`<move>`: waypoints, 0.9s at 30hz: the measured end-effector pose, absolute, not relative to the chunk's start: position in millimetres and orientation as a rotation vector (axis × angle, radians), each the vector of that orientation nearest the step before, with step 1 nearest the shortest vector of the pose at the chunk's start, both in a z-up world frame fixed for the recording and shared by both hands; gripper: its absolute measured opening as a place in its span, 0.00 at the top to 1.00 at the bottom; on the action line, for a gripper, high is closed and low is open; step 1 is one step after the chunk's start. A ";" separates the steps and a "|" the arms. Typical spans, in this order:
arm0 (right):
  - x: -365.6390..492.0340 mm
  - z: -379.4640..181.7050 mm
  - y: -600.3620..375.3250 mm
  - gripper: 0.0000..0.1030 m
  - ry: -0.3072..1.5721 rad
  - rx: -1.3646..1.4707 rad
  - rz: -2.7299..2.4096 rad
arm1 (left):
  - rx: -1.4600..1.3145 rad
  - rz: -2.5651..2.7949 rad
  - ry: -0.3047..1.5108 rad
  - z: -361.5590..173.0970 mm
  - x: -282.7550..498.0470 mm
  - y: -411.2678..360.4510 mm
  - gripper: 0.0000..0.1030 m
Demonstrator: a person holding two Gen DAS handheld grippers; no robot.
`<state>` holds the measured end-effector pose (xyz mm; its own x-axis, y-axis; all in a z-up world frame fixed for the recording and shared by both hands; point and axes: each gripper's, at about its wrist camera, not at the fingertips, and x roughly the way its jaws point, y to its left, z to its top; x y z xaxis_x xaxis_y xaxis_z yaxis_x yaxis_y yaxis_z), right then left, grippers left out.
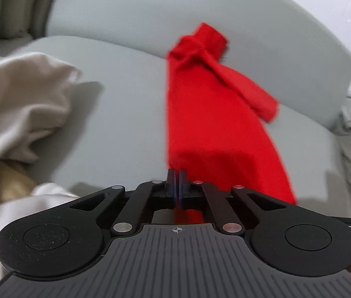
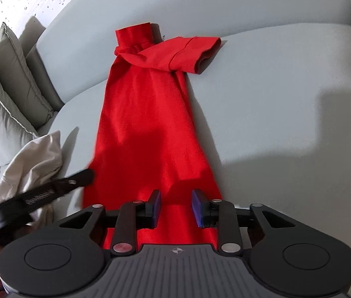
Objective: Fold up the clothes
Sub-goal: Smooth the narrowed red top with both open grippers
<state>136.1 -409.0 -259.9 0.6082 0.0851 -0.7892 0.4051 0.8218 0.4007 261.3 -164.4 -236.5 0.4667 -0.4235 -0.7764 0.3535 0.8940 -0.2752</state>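
A red shirt (image 1: pixel 200 114) lies lengthwise on a grey sofa seat (image 1: pixel 120 114), folded into a narrow strip, its sleeves bunched at the far end against the backrest. My left gripper (image 1: pixel 176 173) is shut on the shirt's near hem. In the right wrist view the red shirt (image 2: pixel 148 124) runs from the backrest toward me, one sleeve (image 2: pixel 190 54) lying to the right. My right gripper (image 2: pixel 176 202) is open over the near hem, fingers apart, nothing between them. The left gripper (image 2: pixel 51 188) shows at the shirt's near left corner.
A beige crumpled garment (image 1: pixel 19 104) lies on the seat to the left, also in the right wrist view (image 2: pixel 36 159). Grey cushions (image 2: pixel 9 87) stand at the sofa's left end. Grey seat (image 2: pixel 275 114) extends right of the shirt.
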 end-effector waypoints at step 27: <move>75.1 -214.0 -373.6 0.81 0.898 0.237 -0.169 | 0.099 -0.642 0.929 -198.8 145.3 -165.1 0.89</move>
<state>75.1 -373.6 -214.0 0.6129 -0.0465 -0.7888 0.2442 0.9605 0.1331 145.3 -165.1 -198.8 0.4277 -0.4723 -0.7707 0.5544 0.8105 -0.1890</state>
